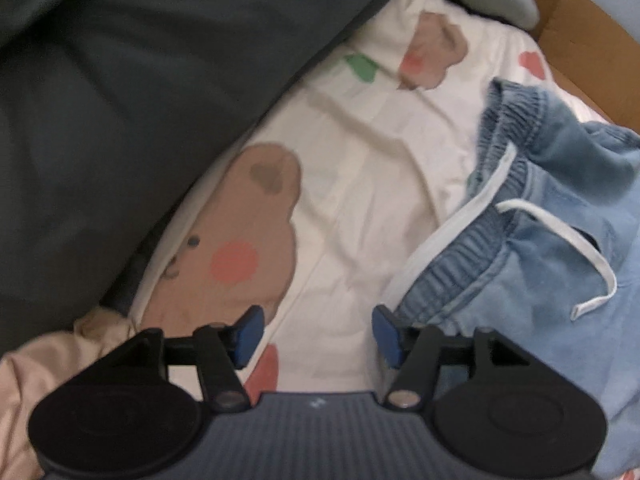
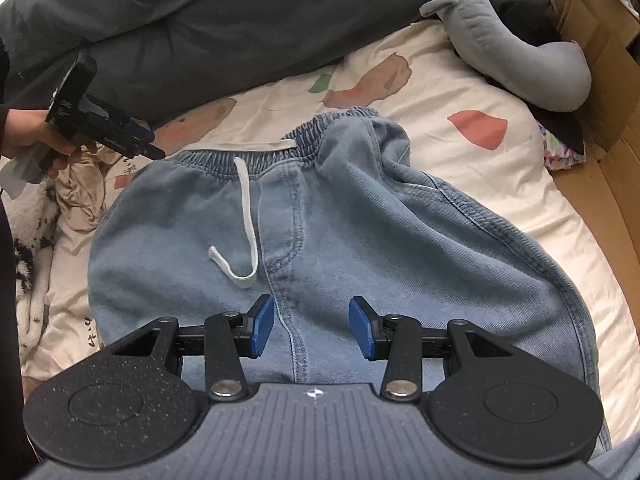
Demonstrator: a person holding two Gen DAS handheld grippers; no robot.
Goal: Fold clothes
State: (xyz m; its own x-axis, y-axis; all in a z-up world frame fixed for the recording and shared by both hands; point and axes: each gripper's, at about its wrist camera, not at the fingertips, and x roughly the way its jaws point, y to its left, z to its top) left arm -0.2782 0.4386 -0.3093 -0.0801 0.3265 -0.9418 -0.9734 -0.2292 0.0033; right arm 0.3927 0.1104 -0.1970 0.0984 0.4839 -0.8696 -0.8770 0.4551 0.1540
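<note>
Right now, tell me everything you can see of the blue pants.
The pants are light blue, denim-look fabric with a gathered elastic waistband and a loose white drawstring. They lie front up and rumpled on the printed bedsheet, waistband toward the dark blanket. Neither claw touches them, as far as I can see.

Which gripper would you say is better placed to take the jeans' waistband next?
Left gripper: its open jaws sit right beside the waistband. The right gripper hovers lower, over the legs.

black hand-held gripper (image 2: 312, 326), blue pads (image 2: 264, 326), dark sleeve (image 2: 4, 76)
</note>
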